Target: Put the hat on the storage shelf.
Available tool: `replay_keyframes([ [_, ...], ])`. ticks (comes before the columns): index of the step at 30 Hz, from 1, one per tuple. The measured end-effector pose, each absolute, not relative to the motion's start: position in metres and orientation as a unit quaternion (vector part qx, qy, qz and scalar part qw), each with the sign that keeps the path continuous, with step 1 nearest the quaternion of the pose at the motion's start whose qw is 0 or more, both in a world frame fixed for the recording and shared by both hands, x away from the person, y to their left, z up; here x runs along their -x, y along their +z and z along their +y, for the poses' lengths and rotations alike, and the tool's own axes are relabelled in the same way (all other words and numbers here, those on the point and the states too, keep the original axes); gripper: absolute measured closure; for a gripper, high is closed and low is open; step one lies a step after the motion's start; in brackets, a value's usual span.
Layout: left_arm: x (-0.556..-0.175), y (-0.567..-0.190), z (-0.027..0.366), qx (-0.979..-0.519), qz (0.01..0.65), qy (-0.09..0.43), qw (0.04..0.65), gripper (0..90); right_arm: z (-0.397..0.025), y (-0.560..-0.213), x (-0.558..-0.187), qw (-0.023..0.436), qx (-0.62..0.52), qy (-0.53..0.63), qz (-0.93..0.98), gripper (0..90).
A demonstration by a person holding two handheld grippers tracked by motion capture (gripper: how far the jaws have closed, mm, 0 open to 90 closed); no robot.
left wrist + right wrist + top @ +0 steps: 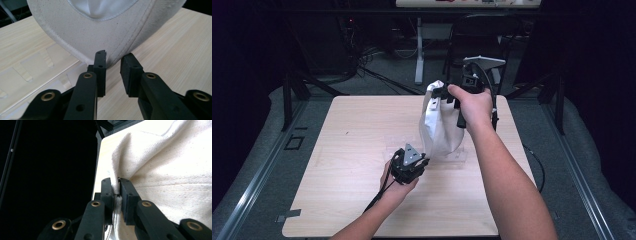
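Black jaws of the right gripper (115, 187) pinch a fold at the top of an off-white canvas cap (437, 122), holding it lifted on end above the middle of the pale wooden table (347, 150), long axis near vertical and lower edge pointing down. Below, the left gripper (113, 65) waits with jaws spread just before that lower edge (100, 53). Judging by this, the cap is being transferred or straightened; next the left jaws must close on the rim. A clear plastic tray (32, 72) lies beneath.

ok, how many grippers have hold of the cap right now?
1. The right gripper is clamped on the cap fabric, holding it up over the table. The left gripper is open at its lower edge.
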State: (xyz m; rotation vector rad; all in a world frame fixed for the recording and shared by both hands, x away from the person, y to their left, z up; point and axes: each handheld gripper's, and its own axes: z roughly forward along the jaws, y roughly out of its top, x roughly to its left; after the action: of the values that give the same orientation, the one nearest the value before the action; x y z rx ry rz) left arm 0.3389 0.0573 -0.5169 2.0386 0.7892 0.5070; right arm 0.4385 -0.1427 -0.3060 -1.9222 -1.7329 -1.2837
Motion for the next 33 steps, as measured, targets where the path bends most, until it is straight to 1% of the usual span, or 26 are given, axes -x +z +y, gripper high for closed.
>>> replay_keyframes([
  [9,-0.348,-0.516,0.077,-0.808,0.331,0.173,0.456,80.0,-0.140,-0.304,-0.437,0.123,0.658,-0.440,-0.599,82.1],
  [14,-0.353,-0.517,0.081,-0.803,0.342,0.153,0.463,80.6,-0.140,-0.307,-0.439,0.121,0.660,-0.438,-0.598,82.1],
  [20,-0.350,-0.519,0.077,-0.800,0.356,0.157,0.458,81.6,-0.138,-0.315,-0.443,0.128,0.660,-0.436,-0.598,82.0],
  [25,-0.352,-0.521,0.080,-0.794,0.374,0.150,0.455,82.4,-0.136,-0.322,-0.445,0.134,0.659,-0.432,-0.601,81.9],
  [27,-0.352,-0.522,0.080,-0.798,0.369,0.150,0.452,82.3,-0.135,-0.324,-0.446,0.135,0.660,-0.433,-0.599,81.9],
  [28,-0.351,-0.522,0.081,-0.800,0.366,0.147,0.453,81.4,-0.135,-0.324,-0.446,0.136,0.658,-0.431,-0.602,81.9],
  [30,-0.349,-0.522,0.079,-0.803,0.359,0.149,0.453,73.1,-0.134,-0.326,-0.447,0.137,0.659,-0.432,-0.600,81.8],
  [33,-0.343,-0.519,0.078,-0.804,0.345,0.170,0.453,62.8,-0.135,-0.328,-0.447,0.138,0.659,-0.433,-0.599,81.9],
])
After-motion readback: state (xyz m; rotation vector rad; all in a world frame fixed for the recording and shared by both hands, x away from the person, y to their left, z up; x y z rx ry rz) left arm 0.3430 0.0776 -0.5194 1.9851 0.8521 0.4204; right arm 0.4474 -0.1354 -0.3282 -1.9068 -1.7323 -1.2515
